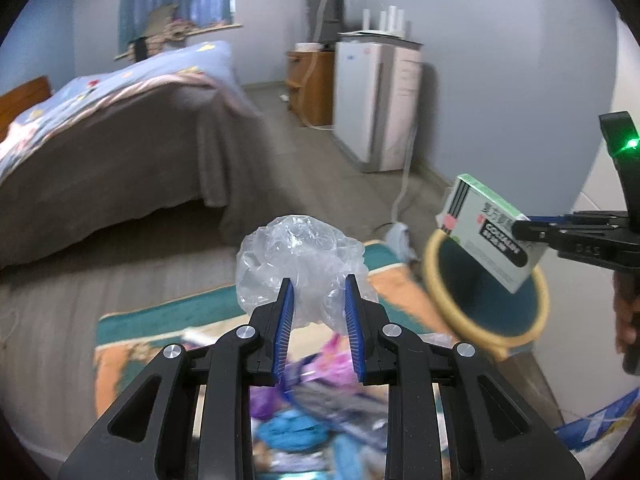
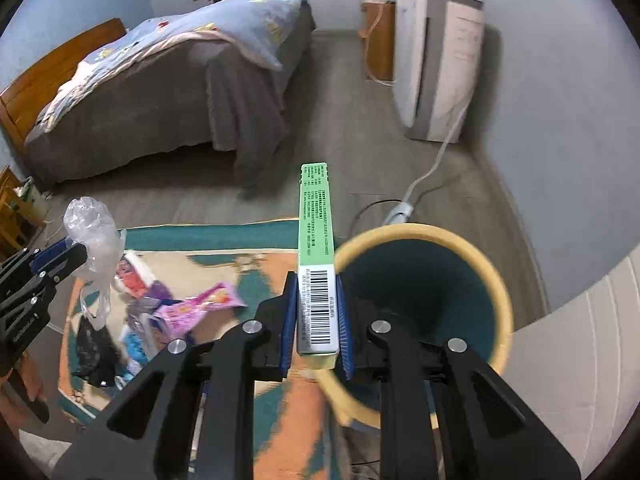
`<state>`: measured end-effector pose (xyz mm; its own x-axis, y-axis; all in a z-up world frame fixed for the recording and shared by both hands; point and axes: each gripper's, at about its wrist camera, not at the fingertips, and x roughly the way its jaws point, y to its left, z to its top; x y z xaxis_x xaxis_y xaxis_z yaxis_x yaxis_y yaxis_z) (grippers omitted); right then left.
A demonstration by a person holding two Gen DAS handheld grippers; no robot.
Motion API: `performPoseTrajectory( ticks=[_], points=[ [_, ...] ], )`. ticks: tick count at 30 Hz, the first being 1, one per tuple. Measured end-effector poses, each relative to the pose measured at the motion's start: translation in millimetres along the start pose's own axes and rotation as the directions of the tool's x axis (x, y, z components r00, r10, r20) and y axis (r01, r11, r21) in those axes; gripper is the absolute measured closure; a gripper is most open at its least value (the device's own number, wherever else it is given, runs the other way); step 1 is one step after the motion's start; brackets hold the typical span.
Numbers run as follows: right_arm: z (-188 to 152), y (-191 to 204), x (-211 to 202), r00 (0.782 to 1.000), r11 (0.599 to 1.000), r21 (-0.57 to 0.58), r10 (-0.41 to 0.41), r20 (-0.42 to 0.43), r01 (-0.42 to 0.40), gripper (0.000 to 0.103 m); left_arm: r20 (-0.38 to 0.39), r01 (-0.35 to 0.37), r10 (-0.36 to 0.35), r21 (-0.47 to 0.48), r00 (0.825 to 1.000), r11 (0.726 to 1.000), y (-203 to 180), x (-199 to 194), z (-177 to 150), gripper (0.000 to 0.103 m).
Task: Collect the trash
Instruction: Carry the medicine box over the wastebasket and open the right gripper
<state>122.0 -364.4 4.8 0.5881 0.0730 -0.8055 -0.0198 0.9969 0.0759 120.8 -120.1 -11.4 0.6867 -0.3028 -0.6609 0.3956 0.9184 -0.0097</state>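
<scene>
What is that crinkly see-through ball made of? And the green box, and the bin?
The crinkly ball looks like thin clear plastic film: see-through, shiny, full of creases. The green box seems to be printed cardboard: flat faces, sharp folded edges, a barcode. The bin is probably smooth plastic, yellow rim, dark teal inside, though blur leaves that uncertain.

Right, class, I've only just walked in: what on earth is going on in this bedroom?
A person is picking up litter with a hand-held gripper in each hand. The left gripper is shut on a crumpled clear plastic bag, lifted above the rug. The right gripper clamps a green and white medicine box beside the open yellow-rimmed bin. More wrappers lie on the rug. Neither piece is in the bin yet.
</scene>
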Motion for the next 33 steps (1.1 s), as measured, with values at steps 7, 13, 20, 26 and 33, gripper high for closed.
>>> performPoseTrajectory(
  ticks=[7, 13, 20, 26, 33],
  points=[
    [-15.1, -57.6, -2.9, 0.998, 0.994, 0.085, -0.068, -0.013, 0.069, 0.085, -0.037, 0.083, -0.08, 0.092, 0.996, 0.992, -73.7, 32.3, 4.1, 0.077],
    [-29.8, -82.8, 9.5, 0.988, 0.982, 0.117, -0.144, -0.06, 0.15, 0.085, -0.074, 0.135, -0.124, 0.17, 0.989, 0.976, -120.8, 57.3, 0.7, 0.076],
    [-40.2, -92.3, 26.2, 0.97, 0.966, 0.125, -0.209, -0.125, 0.224, 0.085, -0.133, 0.19, -0.168, 0.174, 0.977, 0.966, -146.4, 84.8, -5.1, 0.076],
    [-43.9, -103.0, 26.8, 0.969, 0.958, 0.175, -0.205, -0.138, 0.228, 0.085, -0.135, 0.226, -0.205, 0.167, 0.969, 0.96, -157.4, 99.2, -1.0, 0.064],
    [-45.0, -107.3, 32.0, 0.973, 0.956, 0.206, -0.183, -0.141, 0.209, 0.085, -0.083, 0.204, -0.191, 0.195, 0.978, 0.959, -160.4, 93.8, 1.0, 0.03]
  ],
)
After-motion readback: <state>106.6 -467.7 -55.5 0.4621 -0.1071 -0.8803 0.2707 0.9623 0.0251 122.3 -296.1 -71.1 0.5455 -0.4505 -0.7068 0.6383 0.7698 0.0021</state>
